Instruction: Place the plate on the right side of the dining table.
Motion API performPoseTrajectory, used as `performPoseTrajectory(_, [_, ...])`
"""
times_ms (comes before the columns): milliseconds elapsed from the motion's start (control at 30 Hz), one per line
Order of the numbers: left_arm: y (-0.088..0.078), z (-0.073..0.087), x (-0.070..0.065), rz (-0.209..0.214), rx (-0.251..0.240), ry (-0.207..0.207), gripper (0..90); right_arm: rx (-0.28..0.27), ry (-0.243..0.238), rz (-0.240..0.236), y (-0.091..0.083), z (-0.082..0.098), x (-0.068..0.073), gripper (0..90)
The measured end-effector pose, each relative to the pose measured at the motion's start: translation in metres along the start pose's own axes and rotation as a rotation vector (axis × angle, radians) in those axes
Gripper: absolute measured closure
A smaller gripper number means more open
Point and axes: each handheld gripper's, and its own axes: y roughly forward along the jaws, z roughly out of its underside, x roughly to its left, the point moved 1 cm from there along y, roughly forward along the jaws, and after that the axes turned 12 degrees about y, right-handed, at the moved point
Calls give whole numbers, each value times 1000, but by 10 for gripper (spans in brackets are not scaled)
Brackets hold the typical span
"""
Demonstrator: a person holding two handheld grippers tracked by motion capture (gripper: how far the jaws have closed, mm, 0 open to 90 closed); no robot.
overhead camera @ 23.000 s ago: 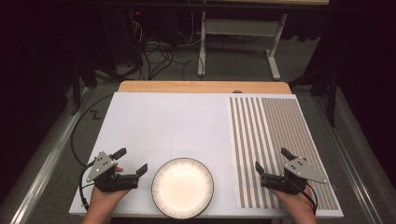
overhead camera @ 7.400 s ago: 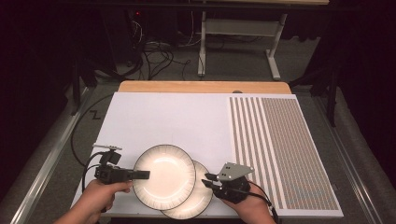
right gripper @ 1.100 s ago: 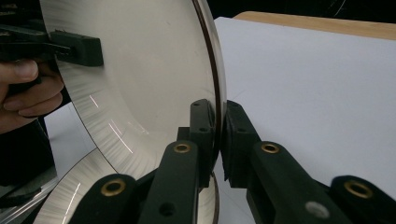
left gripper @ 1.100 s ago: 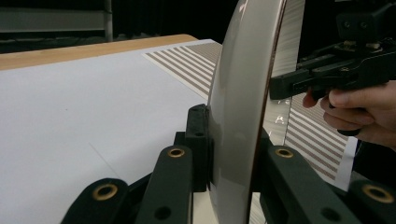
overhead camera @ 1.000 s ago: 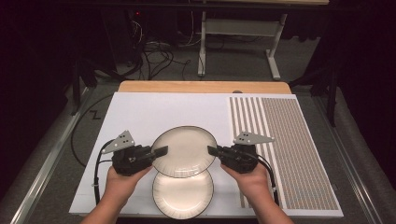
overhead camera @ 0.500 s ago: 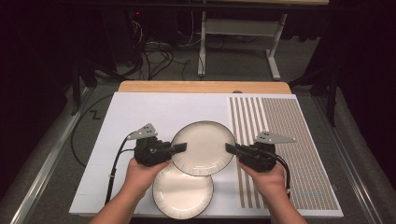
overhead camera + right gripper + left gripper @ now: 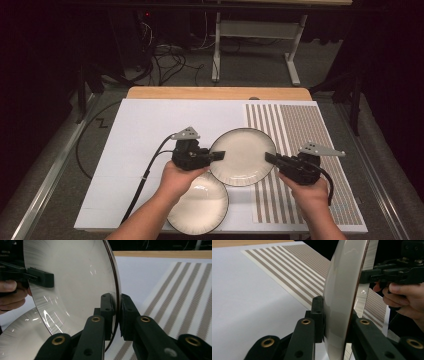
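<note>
A cream plate with a dark rim point(image 7: 243, 156) hangs above the table, held from both sides. My left gripper point(image 7: 220, 155) is shut on its left edge, my right gripper point(image 7: 267, 158) is shut on its right edge. In the left gripper view the plate point(image 7: 342, 295) stands edge-on between the jaws, with the other gripper point(image 7: 387, 272) beyond it. In the right gripper view the plate point(image 7: 75, 282) is pinched at its rim. A second plate point(image 7: 197, 205) lies flat near the table's front edge, partly under the held one, and shows as the lower plate point(image 7: 17, 337) in the right gripper view.
The white table top point(image 7: 145, 130) has a striped mat point(image 7: 300, 125) on its right side, and the held plate overlaps the mat's left edge. A wooden strip point(image 7: 215, 93) runs along the far edge. Cables and a stand lie on the floor beyond.
Both grippers have carried the plate to the right and a little farther back, from above the lower plate toward the striped mat. The lower plate has stayed in place.
</note>
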Motion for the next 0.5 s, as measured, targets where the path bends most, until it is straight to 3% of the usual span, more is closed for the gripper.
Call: performPoseTrajectory(500, [62,-25,-9,56,87,6,764,-28,42,88,-37,0,-39,854])
